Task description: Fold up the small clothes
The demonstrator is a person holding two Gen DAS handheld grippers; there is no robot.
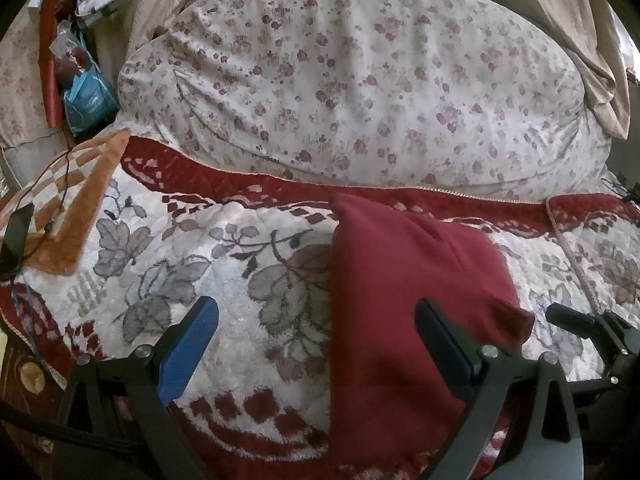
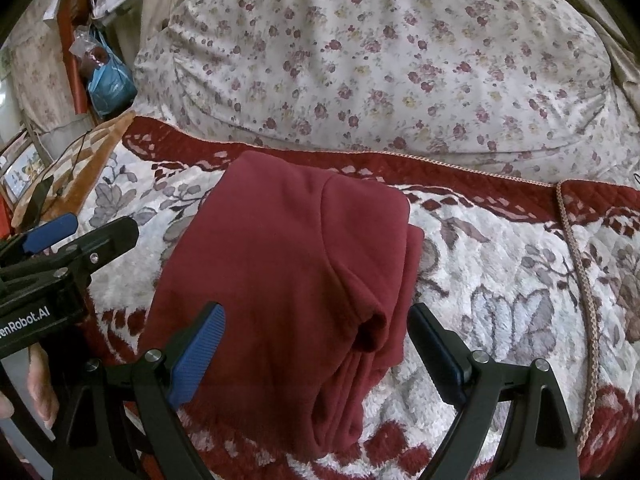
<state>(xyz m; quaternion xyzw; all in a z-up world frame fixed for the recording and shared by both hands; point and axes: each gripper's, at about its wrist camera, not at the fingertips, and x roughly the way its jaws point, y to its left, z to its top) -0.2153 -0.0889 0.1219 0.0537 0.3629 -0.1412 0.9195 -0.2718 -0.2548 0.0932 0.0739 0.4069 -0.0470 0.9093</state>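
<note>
Right wrist view: folded dark red fleece garment (image 2: 288,264) lies on the plush white-and-red floral blanket (image 2: 500,280); right gripper (image 2: 316,340) spread above it, seemingly not touching. Left gripper (image 1: 316,332) likewise agape.

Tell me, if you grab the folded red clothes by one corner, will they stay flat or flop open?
Probably flop open: the red garment is soft fabric in loose layers, with rounded folds at its edge. It likely won't slide much, since the fuzzy blanket under it looks grippy. Both grippers are open, holding nothing.
</note>
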